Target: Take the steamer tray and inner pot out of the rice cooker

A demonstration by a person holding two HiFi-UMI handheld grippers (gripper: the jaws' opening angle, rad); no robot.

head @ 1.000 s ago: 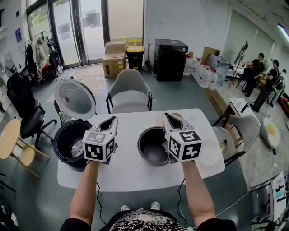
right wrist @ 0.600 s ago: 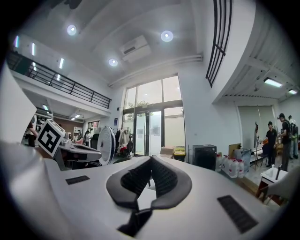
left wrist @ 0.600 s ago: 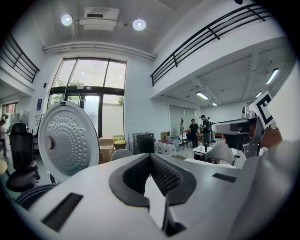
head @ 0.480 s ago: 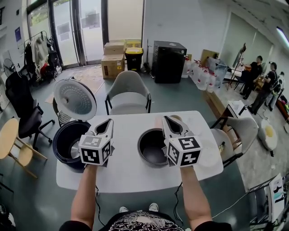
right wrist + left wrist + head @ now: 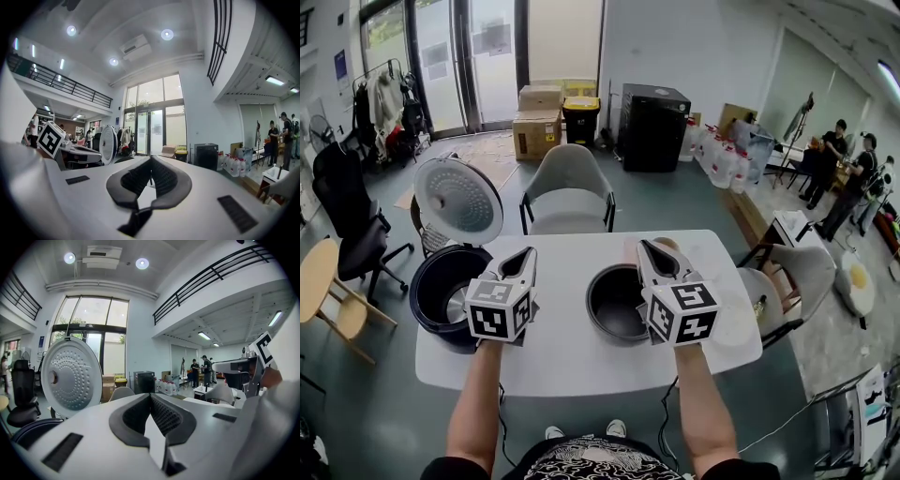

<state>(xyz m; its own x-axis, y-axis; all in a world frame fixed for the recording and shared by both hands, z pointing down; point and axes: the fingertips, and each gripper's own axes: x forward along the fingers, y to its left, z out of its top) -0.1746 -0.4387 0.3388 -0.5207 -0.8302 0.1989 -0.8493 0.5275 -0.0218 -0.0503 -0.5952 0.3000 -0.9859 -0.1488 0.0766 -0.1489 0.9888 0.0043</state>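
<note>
**Left gripper view and right gripper view: both pairs of jaws pressed together, nothing between them**

The left gripper [image 5: 150,395] has its dark ribbed pads [image 5: 166,416] meeting at the tips, and nothing sits between them. The right gripper [image 5: 151,159] looks the same: its pads [image 5: 161,177] touch at the front and hold nothing.

In the head view both grippers hang above a white table [image 5: 572,352] and point away from the person, with a bare forearm [image 5: 478,403] behind each one.

The inner pot [image 5: 614,302] stands upright on the table between the two grippers. It is dark and out of the cooker. It is just beside the right gripper, whose body covers the pot's right rim.

The rice cooker [image 5: 439,286] sits at the table's left edge, just left of the left gripper. Its lid [image 5: 457,202] is raised, with the pale dimpled inner face turned toward the table. A pale glint shows inside the cooker, partly behind the left gripper. Whether that is the steamer tray cannot be told.

On the far side of the table stands a grey chair [image 5: 569,187]. Farther off, cardboard boxes [image 5: 536,131] and a black cabinet [image 5: 654,125] stand by the wall, with a row of water jugs [image 5: 722,155] to the right of them. People [image 5: 839,178] stand at the far right.
</note>
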